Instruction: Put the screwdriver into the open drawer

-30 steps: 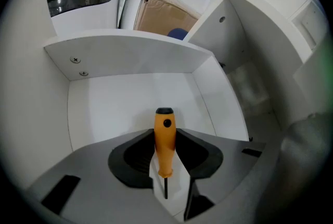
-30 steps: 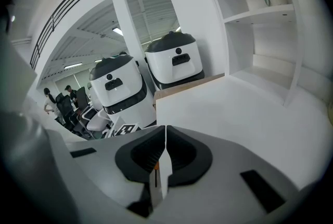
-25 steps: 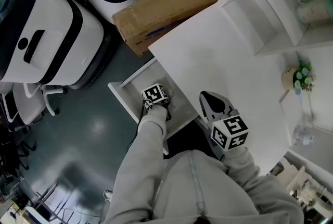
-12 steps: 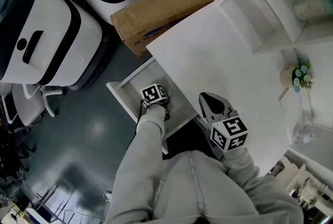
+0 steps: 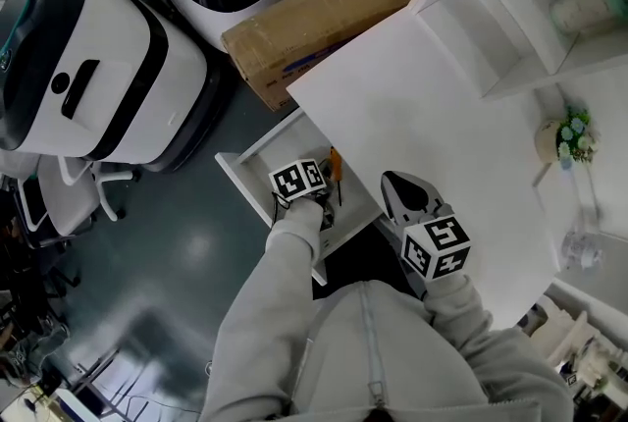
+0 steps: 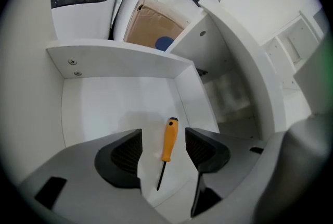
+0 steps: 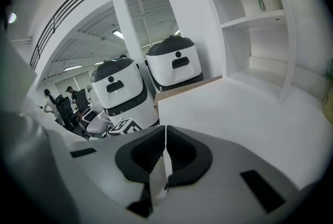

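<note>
In the lower centre of the head view, the open drawer [image 5: 260,150] is seen jutting from under the desk edge. The left gripper [image 6: 164,151] is held over it, its jaws just opened wide. The orange-handled screwdriver [image 6: 169,139] is laid loose on the drawer floor between them, untouched. Further right, the right gripper [image 7: 164,154] is held above the white desk [image 7: 244,108], its jaws pressed together on nothing.

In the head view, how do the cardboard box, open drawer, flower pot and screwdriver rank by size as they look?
1. cardboard box
2. open drawer, partly hidden, so its place against the box is unsure
3. flower pot
4. screwdriver, clearly smallest
</note>
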Demonstrator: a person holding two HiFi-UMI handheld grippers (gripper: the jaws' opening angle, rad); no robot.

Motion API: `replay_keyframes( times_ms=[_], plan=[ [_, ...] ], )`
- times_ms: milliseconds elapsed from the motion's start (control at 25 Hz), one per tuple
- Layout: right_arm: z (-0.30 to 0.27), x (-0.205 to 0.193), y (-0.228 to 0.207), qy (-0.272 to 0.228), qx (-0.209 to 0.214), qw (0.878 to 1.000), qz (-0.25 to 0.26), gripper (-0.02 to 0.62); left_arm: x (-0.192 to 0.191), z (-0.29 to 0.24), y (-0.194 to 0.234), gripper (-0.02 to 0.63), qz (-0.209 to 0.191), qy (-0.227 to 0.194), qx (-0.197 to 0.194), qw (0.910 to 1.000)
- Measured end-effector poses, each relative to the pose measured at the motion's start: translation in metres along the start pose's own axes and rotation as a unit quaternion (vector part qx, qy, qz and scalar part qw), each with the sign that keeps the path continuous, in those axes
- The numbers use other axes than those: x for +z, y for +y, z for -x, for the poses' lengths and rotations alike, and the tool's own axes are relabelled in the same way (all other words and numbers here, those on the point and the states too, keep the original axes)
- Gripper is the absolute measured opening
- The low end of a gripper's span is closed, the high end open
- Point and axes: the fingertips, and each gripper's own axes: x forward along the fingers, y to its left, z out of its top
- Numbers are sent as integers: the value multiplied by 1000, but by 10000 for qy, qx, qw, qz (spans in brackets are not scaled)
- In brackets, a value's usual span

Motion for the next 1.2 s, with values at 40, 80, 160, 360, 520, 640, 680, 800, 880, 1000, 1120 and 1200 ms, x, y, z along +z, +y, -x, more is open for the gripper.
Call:
replay_keyframes(
  times_ms=[40, 80, 160, 360, 520, 640, 680, 800, 880, 1000, 1120, 1200],
  plan=[
    [1, 0, 0, -30, -4, 10000, -4, 34, -1, 5, -5, 268, 13, -19, -91, 10000],
    [3, 1, 0, -58, -13, 10000, -8, 34, -1, 10, -11, 268, 20, -45, -183, 9998],
    [7, 2, -1, -110, -46, 9999, -13, 34, -1, 24, -24, 268, -11, -125, -307, 9995],
    [20, 3, -2, -241, -137, 9996, -19, 34, 4, 60, -51, 268, -185, -507, -547, 9970],
    [32, 2, -5, -344, -183, 9992, -19, 34, 12, 90, -70, 267, -318, -869, -689, 9933],
    [39, 2, -4, -398, -193, 9990, -26, 34, 14, 112, -79, 267, -341, -1064, -803, 9905],
    [41, 2, -4, -417, -191, 9989, -28, 34, 15, 120, -81, 267, -370, -1130, -827, 9895],
    [48, 2, 0, -489, -169, 9987, -26, 34, 13, 145, -84, 267, -500, -1318, -860, 9863],
    [52, 2, 3, -535, -140, 9985, 5, 34, 11, 159, -85, 265, -555, -1445, -920, 9836],
    [56, 5, 8, -614, -71, 9981, 61, 34, 10, 183, -85, 265, -600, -1652, -1021, 9791],
    [60, 9, 15, -706, 1, 9975, 92, 34, 10, 208, -84, 256, -656, -1885, -1152, 9731],
    [62, 11, 22, -773, 53, 9969, 129, 34, 9, 225, -83, 250, -676, -2041, -1255, 9685]
  ],
)
